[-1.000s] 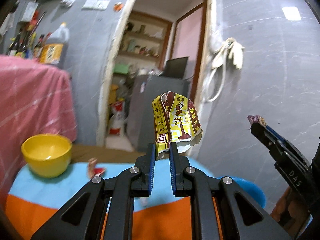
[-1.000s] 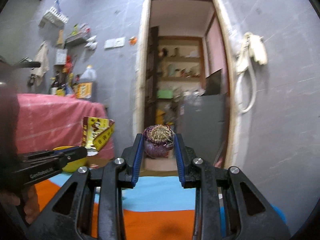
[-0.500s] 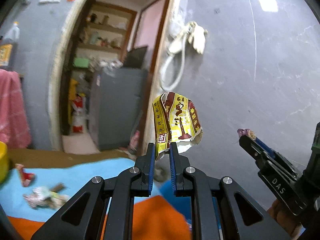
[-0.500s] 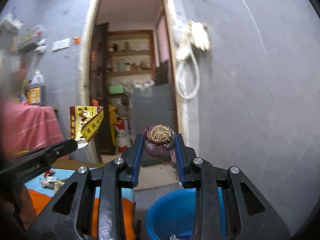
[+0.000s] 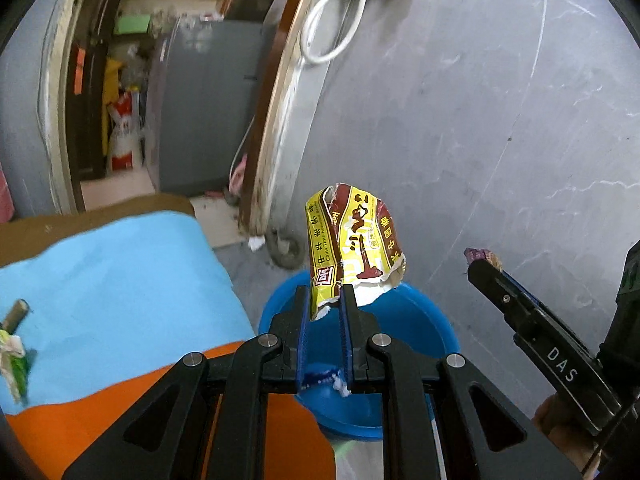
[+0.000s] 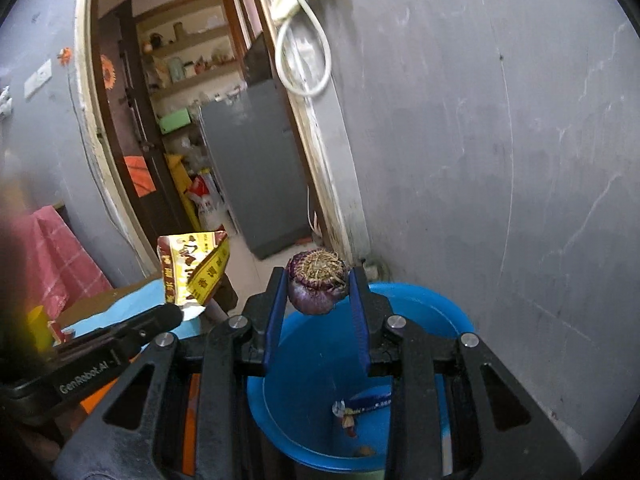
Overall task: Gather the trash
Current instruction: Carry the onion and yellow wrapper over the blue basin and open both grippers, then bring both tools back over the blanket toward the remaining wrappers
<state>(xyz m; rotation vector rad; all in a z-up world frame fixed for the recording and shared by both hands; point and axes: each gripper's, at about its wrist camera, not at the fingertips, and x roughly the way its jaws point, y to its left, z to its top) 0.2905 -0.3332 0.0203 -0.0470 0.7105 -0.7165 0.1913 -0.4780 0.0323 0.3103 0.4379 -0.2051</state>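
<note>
The left gripper [image 5: 325, 300] was nearly closed, its blue-padded jaws pinching the lower edge of a torn yellow and maroon snack wrapper [image 5: 354, 246] that stood up above the fingertips. Directly beyond and below those fingertips sat a blue plastic bucket [image 5: 420, 320] on the grey floor, so the wrapper hung over the near part of its rim. A few scraps of paper lay inside the bucket, just behind the fingers in that view. To the left of this gripper a table edge carried a light blue cloth [image 5: 120, 280] over an orange cloth [image 5: 100, 412], and a small crumpled green and white wrapper [image 5: 12, 356] lay on the blue one at the far left.

The right gripper [image 6: 317, 292] stood about half open, its pads pressed against the two sides of a purple onion end [image 6: 316, 286], root tuft facing up. It was held above the same blue bucket [image 6: 440, 312], whose open mouth filled the space below and beyond the fingers; a little litter [image 6: 348, 416] rested on the bucket's bottom. To this gripper's left, the left gripper and its wrapper [image 6: 192, 268] showed beside the bucket's rim. Ahead of both grippers rose a grey wall, with an open doorway [image 6: 192, 120] to the left of it.
</note>
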